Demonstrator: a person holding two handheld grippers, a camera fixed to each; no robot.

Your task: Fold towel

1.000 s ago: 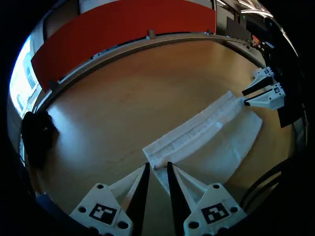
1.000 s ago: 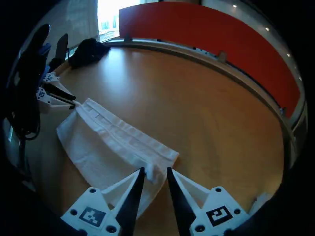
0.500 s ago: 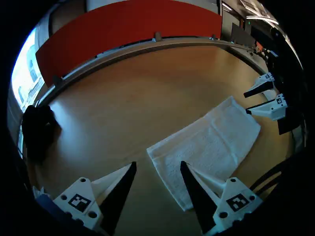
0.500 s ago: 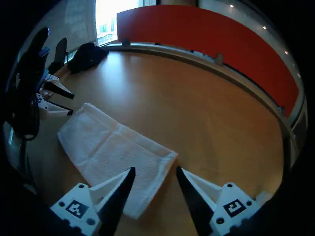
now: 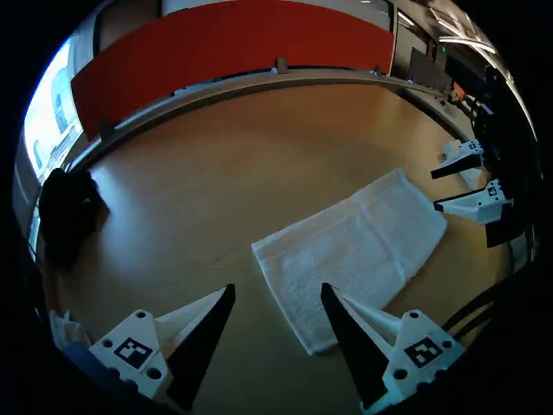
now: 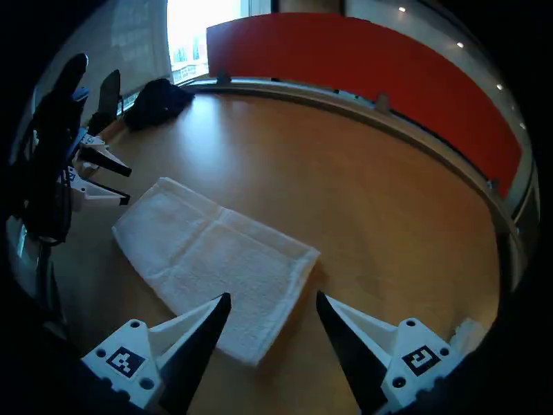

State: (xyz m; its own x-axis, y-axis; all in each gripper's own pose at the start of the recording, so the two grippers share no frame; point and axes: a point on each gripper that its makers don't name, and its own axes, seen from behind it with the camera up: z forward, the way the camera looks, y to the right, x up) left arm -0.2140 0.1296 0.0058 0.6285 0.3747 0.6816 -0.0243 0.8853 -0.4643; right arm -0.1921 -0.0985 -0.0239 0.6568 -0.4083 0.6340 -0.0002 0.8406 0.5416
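Left gripper (image 5: pixel 276 286) and right gripper (image 6: pixel 274 295) both gape wide, empty, at opposite short ends of the white towel (image 5: pixel 352 249) lying flat on the wooden table (image 5: pixel 228 173); a pinch catching only the top layer would likely skew the next fold.

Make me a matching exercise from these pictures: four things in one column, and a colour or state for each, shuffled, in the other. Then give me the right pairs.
Column one
1. towel
2. left gripper
3. dark bundle
4. partition panel

Column two
A. red, standing upright behind the table
B. white, lying flat on the table
C. open, holding nothing
D. black, resting near the table's far edge

Pairs: 1-B, 2-C, 3-D, 4-A
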